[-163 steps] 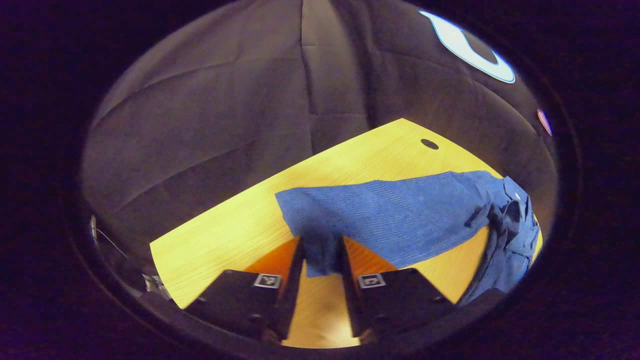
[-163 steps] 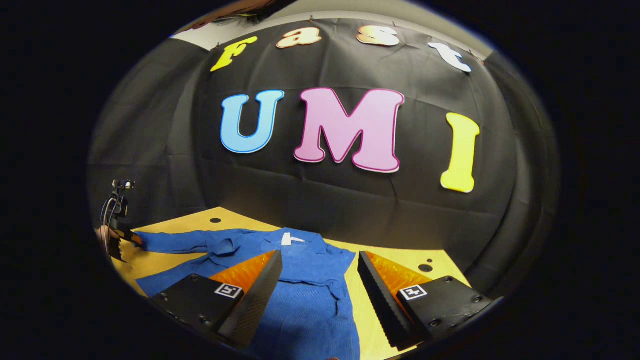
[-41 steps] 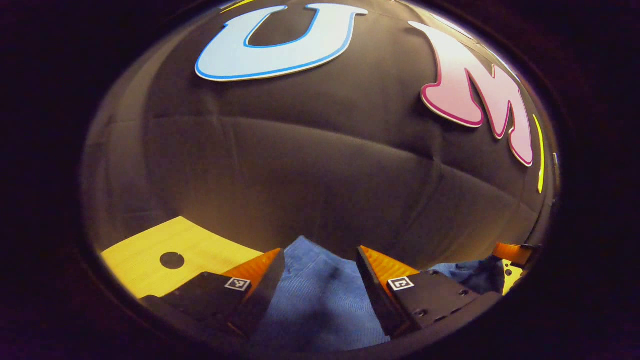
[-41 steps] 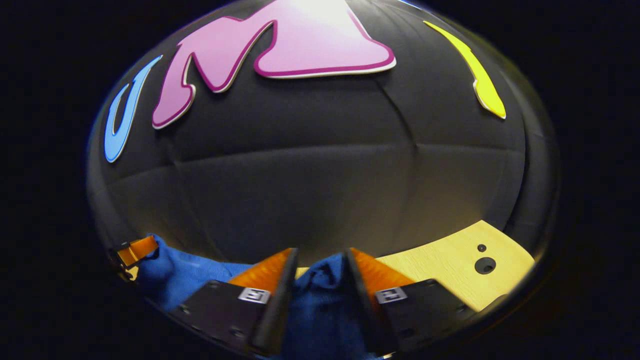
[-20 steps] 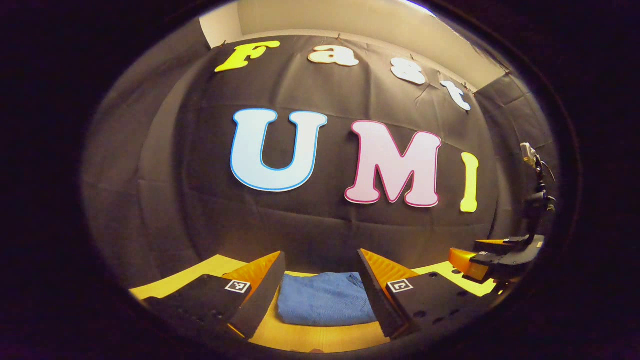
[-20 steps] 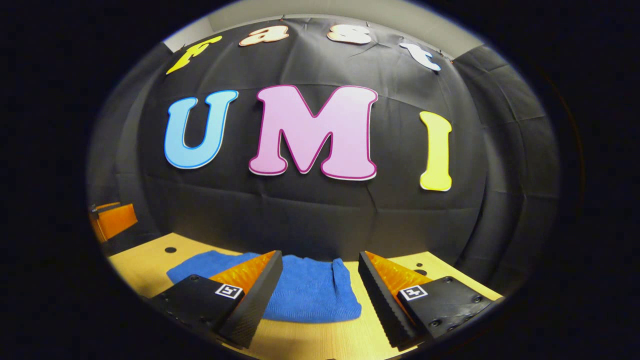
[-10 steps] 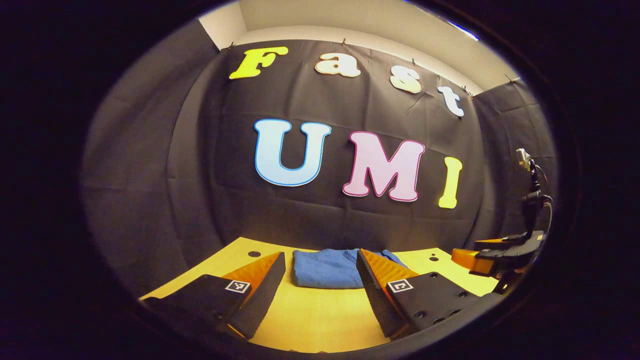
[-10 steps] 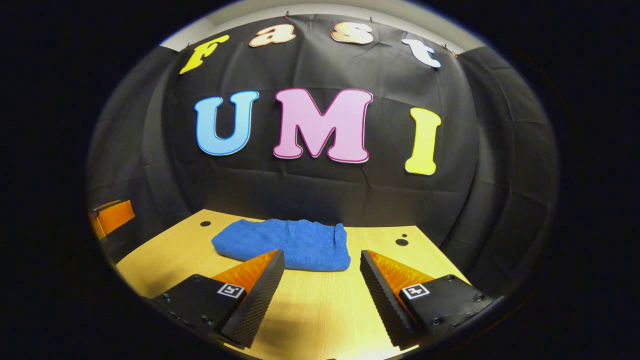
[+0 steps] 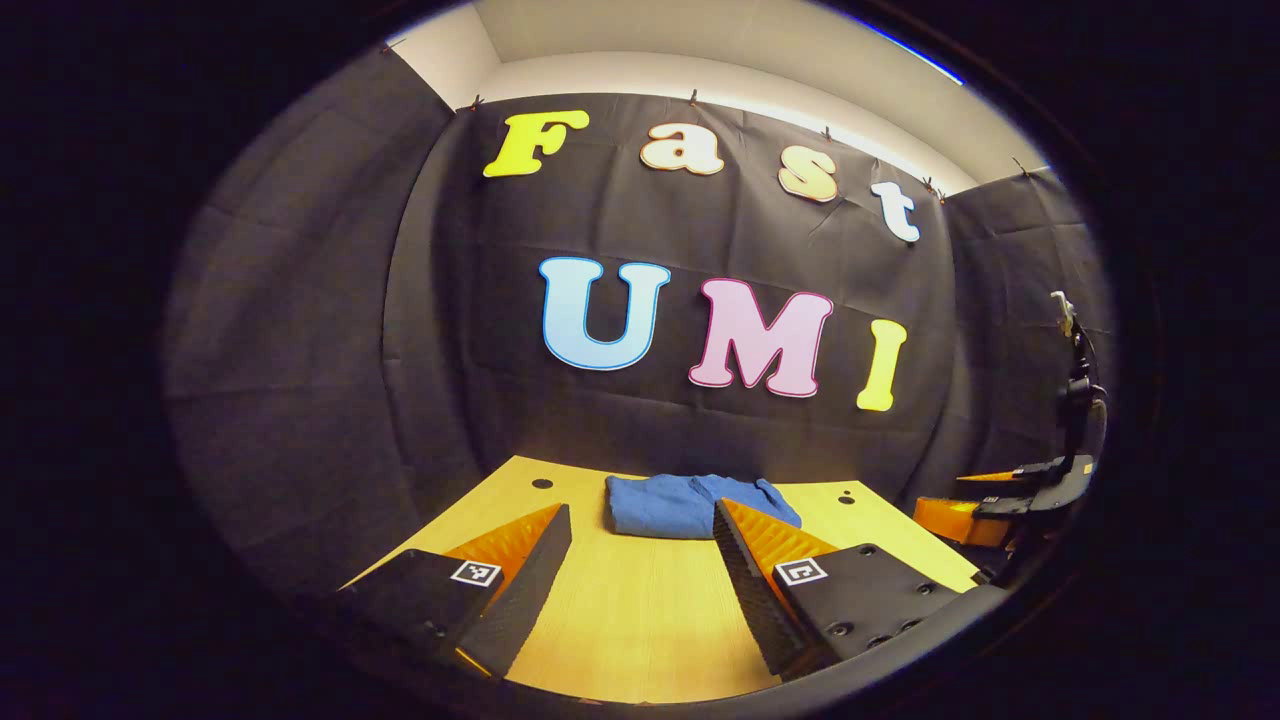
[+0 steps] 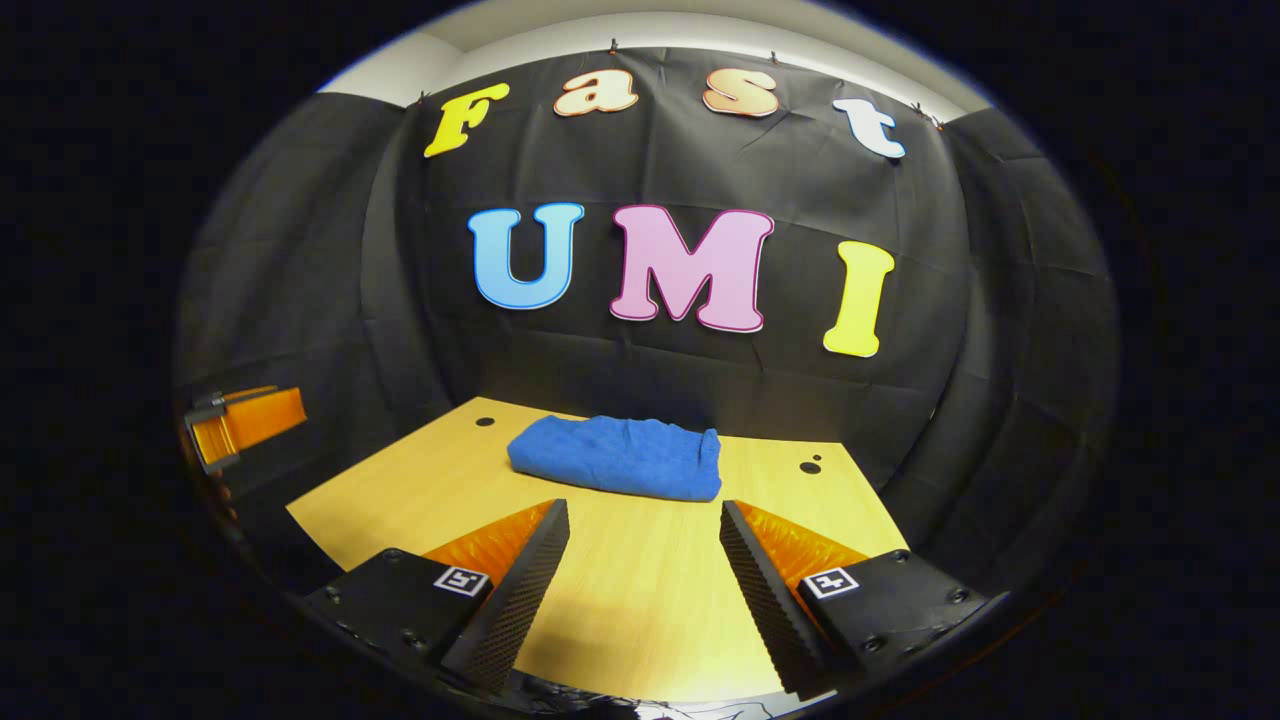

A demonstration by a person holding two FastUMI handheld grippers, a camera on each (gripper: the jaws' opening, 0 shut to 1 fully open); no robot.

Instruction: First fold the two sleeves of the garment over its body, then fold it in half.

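Left gripper view: low over the table's (image 9: 640,620) near edge, facing the back wall.
Right gripper view: slightly higher, facing likewise.
Shared: tabletop, folded garment (image 9: 690,503) (image 10: 620,456) far off at the back.

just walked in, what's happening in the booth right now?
A person is folding a garment with two hand-held grippers. The blue knitted garment lies as a compact folded bundle at the far end of the light wooden table, with no sleeves sticking out, so the folding looks done. The left hand-held gripper and the right hand-held gripper are both open, hold nothing, and sit clear of the garment on its near side.
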